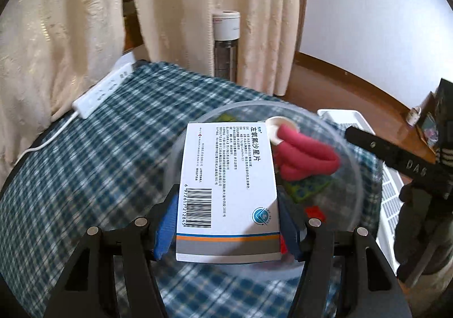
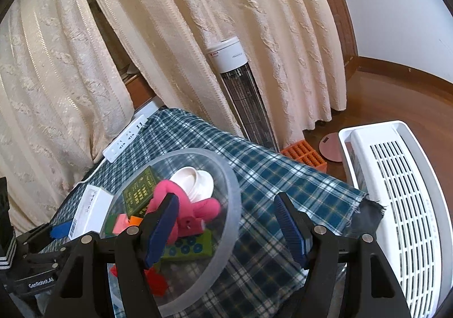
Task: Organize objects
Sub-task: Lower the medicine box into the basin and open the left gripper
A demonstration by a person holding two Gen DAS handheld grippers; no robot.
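My left gripper [image 1: 226, 221] is shut on a white medicine box [image 1: 226, 182] with a barcode, held over the left rim of a clear plastic bowl [image 1: 359, 165]. The bowl holds a pink plush toy [image 1: 305, 162], a white cup [image 1: 279, 127], green cards [image 1: 308, 189] and red pieces. In the right wrist view the bowl [image 2: 229, 176] sits on the plaid cloth, with the plush [image 2: 198, 204], cup [image 2: 195, 179] and green card [image 2: 140, 190] inside, and the medicine box [image 2: 90, 207] at its left edge. My right gripper [image 2: 226, 230] is open and empty above the bowl's right rim.
A blue plaid cloth [image 1: 113, 148] covers the table. A white power strip [image 1: 102, 91] lies at its far left edge. A tower heater [image 2: 243, 97] stands by cream curtains. A white appliance [image 2: 402, 204] is at the right, an orange block [image 2: 305, 155] on the floor.
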